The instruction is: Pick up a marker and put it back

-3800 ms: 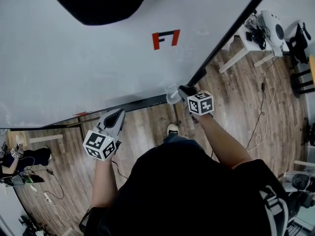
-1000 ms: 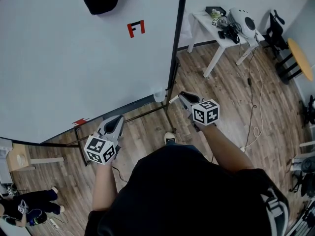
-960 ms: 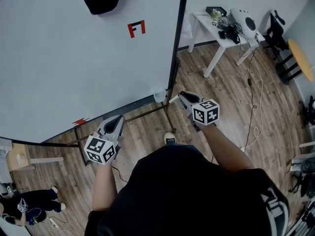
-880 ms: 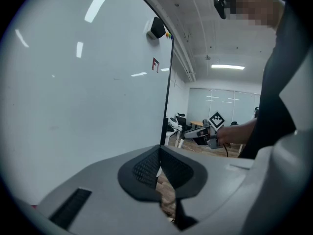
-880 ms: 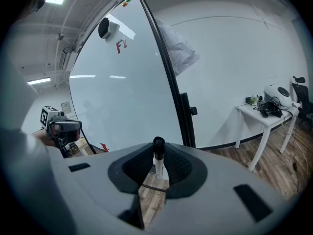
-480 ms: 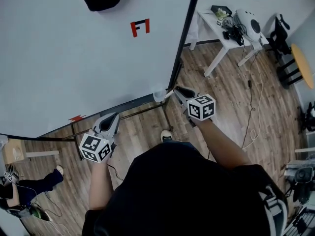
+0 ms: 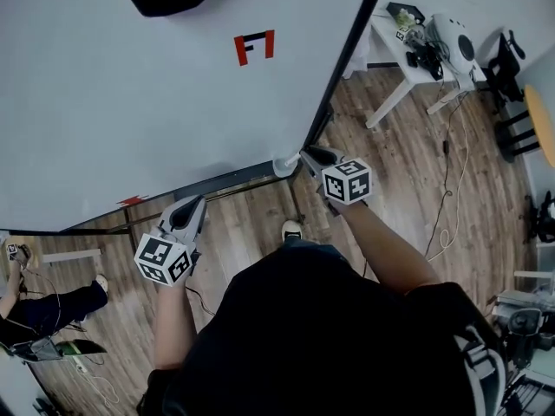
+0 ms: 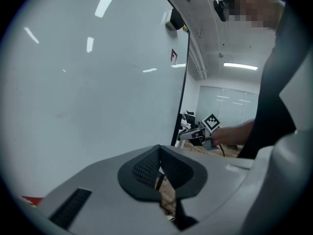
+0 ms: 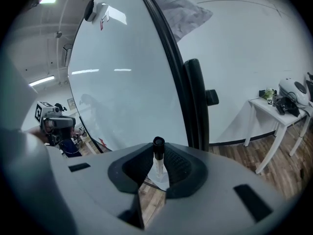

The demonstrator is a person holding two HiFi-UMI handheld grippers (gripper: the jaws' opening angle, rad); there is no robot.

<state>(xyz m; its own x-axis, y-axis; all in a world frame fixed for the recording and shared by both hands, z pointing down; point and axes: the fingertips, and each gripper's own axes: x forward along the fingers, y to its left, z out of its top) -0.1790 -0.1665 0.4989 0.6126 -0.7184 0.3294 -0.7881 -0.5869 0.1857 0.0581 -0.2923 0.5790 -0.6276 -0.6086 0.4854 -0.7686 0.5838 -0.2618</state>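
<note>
A white marker [image 9: 157,161] with a black cap stands between the jaws of my right gripper [image 9: 156,174], which is shut on it. In the head view the right gripper [image 7: 306,154] sits at the whiteboard's lower right corner, with the marker [image 7: 297,159] pointing at a small white cup [image 7: 282,165] on the board's tray. My left gripper [image 7: 196,203] hangs lower left, in front of the tray, away from the cup. In its own view the left gripper [image 8: 159,169] is shut with nothing between the jaws.
The big whiteboard [image 7: 130,111] fills the left, with a black frame post [image 7: 347,55] and a red mark [image 7: 253,47]. A white table [image 7: 401,74] with gear stands at the right on the wooden floor. A person [image 7: 43,306] sits at lower left.
My right gripper has carried the marker up and left, from clear of the board to right beside the white cup. The left gripper has hardly moved.
</note>
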